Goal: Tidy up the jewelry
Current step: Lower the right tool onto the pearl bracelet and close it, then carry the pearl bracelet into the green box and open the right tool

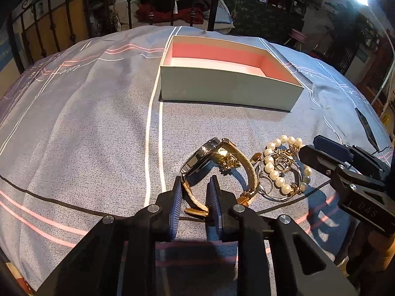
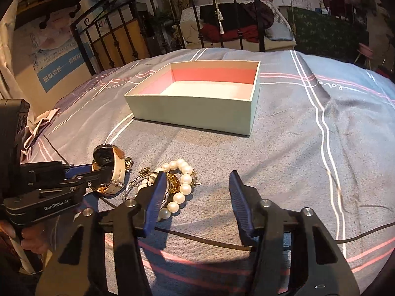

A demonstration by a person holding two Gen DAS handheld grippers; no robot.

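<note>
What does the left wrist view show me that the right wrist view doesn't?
Only the left wrist view shows the left tongs straddling the watch strap, and the silver rings under the pearl bracelet.

Only the right wrist view shows the right tongs gaping, with one finger over the pearls and nothing gripped.

Both show the empty box on the bedspread beyond the jewelry.

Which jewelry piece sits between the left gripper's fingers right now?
The gold-strap watch: its strap runs between the left gripper fingers. The pearl bracelet and the silver rings lie to its right, outside that gripper.
</note>
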